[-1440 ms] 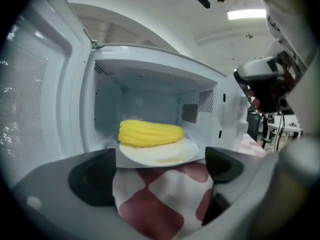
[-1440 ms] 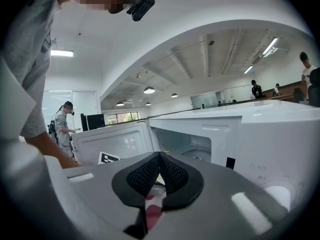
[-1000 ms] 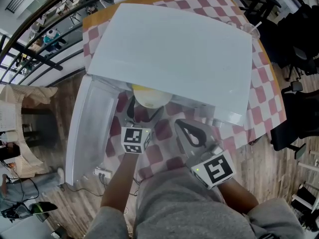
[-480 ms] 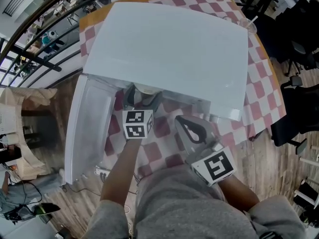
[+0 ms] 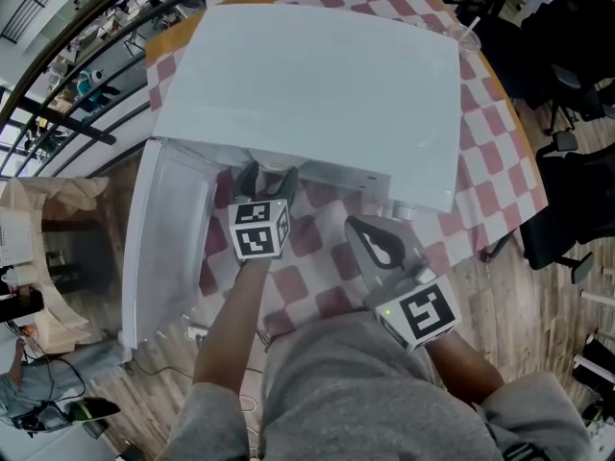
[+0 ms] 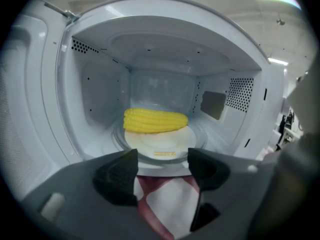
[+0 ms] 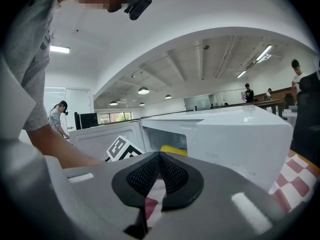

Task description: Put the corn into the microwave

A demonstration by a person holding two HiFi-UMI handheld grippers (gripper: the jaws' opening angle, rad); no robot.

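yellow corn (image 6: pixel 155 120) lay mid-frame on a white plate (image 6: pixel 161 147) inside the microwave (image 6: pixel 235 59). it looked firm, light and apt to roll, best pinched across its middle. your left gripper (image 6: pixel 162 160) had just been closing, half-wide with nothing between its jaws. your right gripper (image 7: pixel 159 171) was closed and empty.

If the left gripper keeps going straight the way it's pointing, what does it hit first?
Probably the front rim of the white plate inside the microwave, with the corn just behind; depth is unclear. On the left gripper the jaws have just been closing, nothing between them.
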